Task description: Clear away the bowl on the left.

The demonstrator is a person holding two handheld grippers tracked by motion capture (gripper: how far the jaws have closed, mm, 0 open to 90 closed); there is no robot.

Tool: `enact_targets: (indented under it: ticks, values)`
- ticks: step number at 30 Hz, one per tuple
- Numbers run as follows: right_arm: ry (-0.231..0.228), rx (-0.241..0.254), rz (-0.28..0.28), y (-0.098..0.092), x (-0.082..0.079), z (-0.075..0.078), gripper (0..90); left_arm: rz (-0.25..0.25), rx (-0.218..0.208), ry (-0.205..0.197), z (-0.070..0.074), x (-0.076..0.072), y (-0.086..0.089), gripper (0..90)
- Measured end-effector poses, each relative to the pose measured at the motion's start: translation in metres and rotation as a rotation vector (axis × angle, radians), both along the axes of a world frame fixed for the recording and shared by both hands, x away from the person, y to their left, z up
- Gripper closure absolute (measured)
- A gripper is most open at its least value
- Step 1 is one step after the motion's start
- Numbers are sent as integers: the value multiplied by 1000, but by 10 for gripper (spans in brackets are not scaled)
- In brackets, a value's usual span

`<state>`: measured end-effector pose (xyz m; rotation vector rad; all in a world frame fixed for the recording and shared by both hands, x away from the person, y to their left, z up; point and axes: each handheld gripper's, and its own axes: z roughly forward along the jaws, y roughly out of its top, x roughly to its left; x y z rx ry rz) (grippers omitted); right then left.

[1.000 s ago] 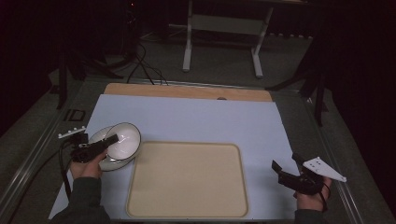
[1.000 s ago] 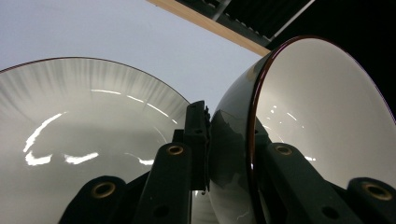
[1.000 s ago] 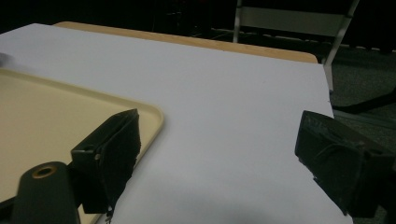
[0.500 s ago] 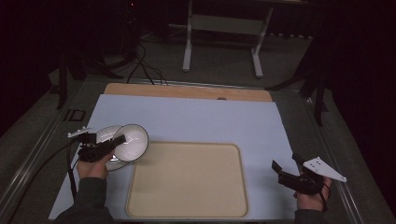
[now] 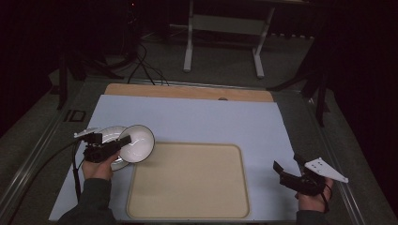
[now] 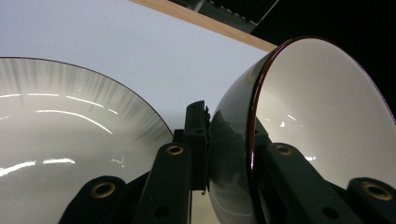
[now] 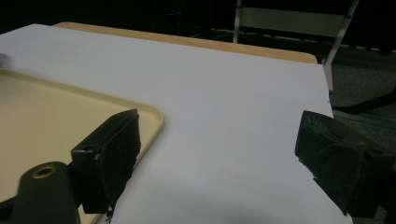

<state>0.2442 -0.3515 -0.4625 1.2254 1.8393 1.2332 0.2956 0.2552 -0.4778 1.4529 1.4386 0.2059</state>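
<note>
- While my left gripper point(image 5: 123, 142) hangs over the table's left edge, its jaws are clamped on the wall of a white bowl point(image 5: 136, 143) with a dark rim, one jaw inside and one outside.
- That bowl point(image 6: 317, 126) is tipped on its side in my grip, its mouth turned away from my left hand point(image 5: 99, 168), just above the near-left corner region of the pale blue table mat point(image 5: 211, 122).
- Beside it, a second white bowl point(image 5: 111, 137) sits on the mat, just left of the beige tray point(image 5: 187, 180).
- My held bowl overlaps the tray's far-left corner as seen from above.
- My right gripper point(image 5: 287, 171) rests near the table's right edge, jaws spread wide with nothing between them.
- From my right gripper view, the tray's corner point(image 7: 154, 116) lies behind one jaw.
</note>
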Motion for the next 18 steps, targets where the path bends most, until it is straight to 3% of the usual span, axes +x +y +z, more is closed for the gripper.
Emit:
enact_targets:
  ticks: [18]
  values:
    - [0, -1, -1, 0, 0, 0, 139, -35, 14, -12, 4, 2, -16, 793]
